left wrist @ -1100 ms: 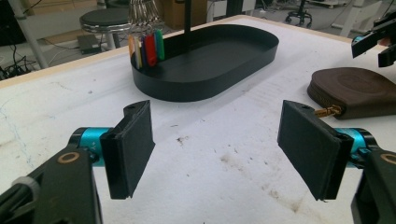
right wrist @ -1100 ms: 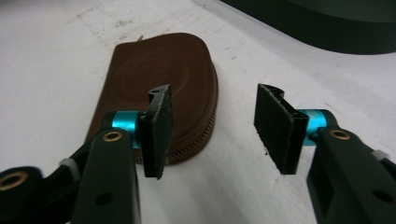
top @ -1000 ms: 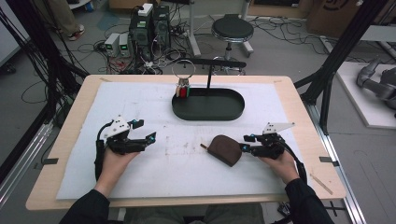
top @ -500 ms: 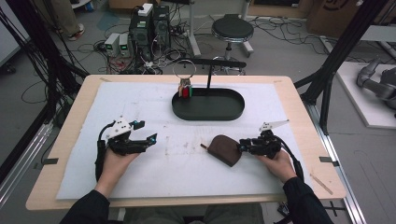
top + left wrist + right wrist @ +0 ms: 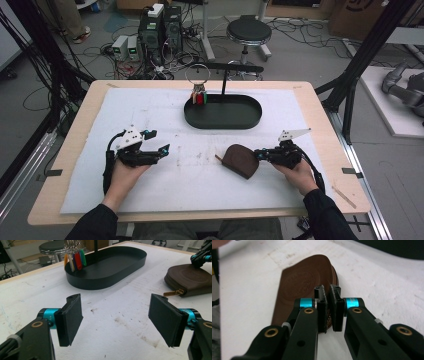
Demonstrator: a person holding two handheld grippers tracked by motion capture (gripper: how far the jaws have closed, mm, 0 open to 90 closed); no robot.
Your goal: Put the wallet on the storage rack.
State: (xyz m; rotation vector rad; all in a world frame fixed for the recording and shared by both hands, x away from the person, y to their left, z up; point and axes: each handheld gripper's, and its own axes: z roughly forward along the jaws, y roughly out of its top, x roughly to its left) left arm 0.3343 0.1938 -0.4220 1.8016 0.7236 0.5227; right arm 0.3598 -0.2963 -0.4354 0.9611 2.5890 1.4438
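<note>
A brown leather pouch [image 5: 240, 159] [image 5: 190, 277] [image 5: 304, 282] lies flat on the white mat, its brass zipper pull [image 5: 172, 293] pointing left. My right gripper [image 5: 258, 154] [image 5: 328, 293] sits at the pouch's right edge. Its jaws are closed to a thin slit over the zipped rim and appear to pinch it. It also shows far off in the left gripper view, right gripper [image 5: 200, 258] tips resting on the pouch. My left gripper [image 5: 157, 141] [image 5: 118, 315] hovers over bare mat at the left, open wide with nothing between its pads.
A black oval tray [image 5: 222, 125] [image 5: 100, 282] stands at the back centre with a post and crossbar. Coloured key tags [image 5: 199, 96] [image 5: 75, 258] hang on a ring at its left end. The white mat [image 5: 150, 115] covers most of the wooden table.
My right gripper slid left to the pouch's edge and its jaws closed there. The left gripper and the pouch stayed put.
</note>
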